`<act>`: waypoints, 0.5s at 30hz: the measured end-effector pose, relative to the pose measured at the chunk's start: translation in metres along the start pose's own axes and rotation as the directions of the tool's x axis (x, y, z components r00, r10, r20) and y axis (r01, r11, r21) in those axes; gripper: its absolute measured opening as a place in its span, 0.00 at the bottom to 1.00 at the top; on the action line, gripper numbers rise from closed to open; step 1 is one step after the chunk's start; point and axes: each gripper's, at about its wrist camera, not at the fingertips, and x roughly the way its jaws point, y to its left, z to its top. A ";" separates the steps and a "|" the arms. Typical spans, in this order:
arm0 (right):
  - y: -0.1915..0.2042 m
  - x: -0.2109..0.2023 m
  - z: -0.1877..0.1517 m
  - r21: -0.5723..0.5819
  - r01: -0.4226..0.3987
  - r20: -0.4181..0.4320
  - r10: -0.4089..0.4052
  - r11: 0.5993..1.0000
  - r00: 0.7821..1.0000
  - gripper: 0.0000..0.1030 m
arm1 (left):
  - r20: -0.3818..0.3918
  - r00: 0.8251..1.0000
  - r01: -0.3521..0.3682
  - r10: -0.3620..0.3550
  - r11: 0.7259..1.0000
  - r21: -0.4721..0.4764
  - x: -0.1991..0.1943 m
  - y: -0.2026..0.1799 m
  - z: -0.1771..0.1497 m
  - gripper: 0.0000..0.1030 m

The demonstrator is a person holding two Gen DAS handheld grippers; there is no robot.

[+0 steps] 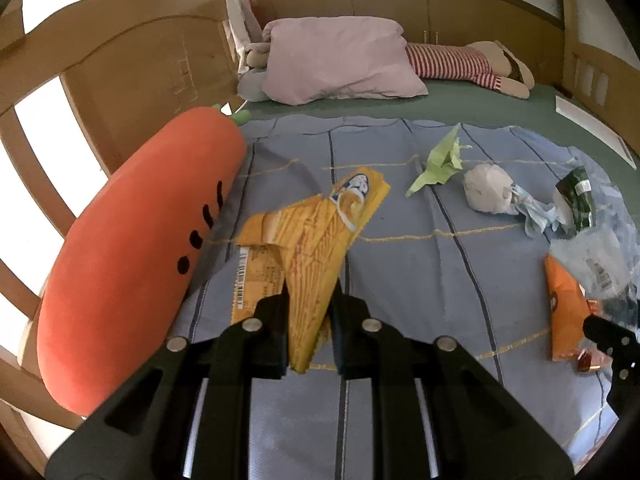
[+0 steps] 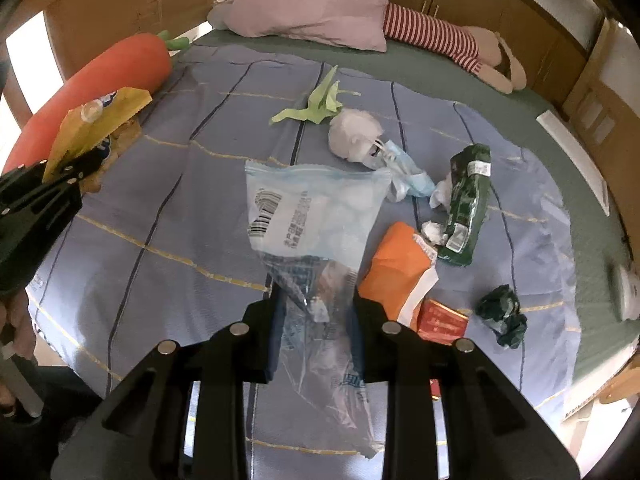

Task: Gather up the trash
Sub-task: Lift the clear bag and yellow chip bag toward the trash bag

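1. I am holding my left gripper [image 1: 310, 300] with its jaws clamped on a yellow snack wrapper [image 1: 316, 236], which is hanging lifted above the blue checked blanket [image 1: 420, 280].
2. I am holding my right gripper [image 2: 316, 300] with its jaws pinched on a clear plastic bag [image 2: 312, 216], which is standing up over the blanket's middle.
3. Lying on the blanket just beside that bag are an orange packet [image 2: 400, 268] and a small red box [image 2: 442, 320].
4. Farther across the blanket, a green paper scrap [image 2: 320, 102], a white wad [image 2: 354, 134], a blue face mask [image 2: 404, 172], a dark green wrapper [image 2: 466, 204] and a dark crumpled ball [image 2: 504, 314] are lying scattered.
5. A carrot plush [image 1: 132, 248] is resting along the blanket's left edge.
6. A pink pillow [image 1: 340, 60] is sitting beyond the blanket's far edge.
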 end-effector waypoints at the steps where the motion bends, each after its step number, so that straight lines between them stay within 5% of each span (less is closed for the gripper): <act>1: -0.001 -0.001 0.000 0.003 -0.002 -0.001 0.002 1.000 1.000 0.28 | 0.000 1.000 0.003 -0.003 1.000 0.006 0.000 -0.002 0.000 0.16; 9: -0.005 -0.015 -0.001 0.016 0.009 0.012 -0.009 1.000 1.000 0.28 | 0.016 0.999 0.042 -0.042 0.999 0.026 -0.005 -0.008 -0.003 0.16; 15: -0.034 -0.067 -0.025 0.068 0.019 0.081 -0.024 0.998 0.996 0.28 | 0.060 0.995 0.077 -0.083 0.993 0.091 -0.036 -0.026 -0.015 0.16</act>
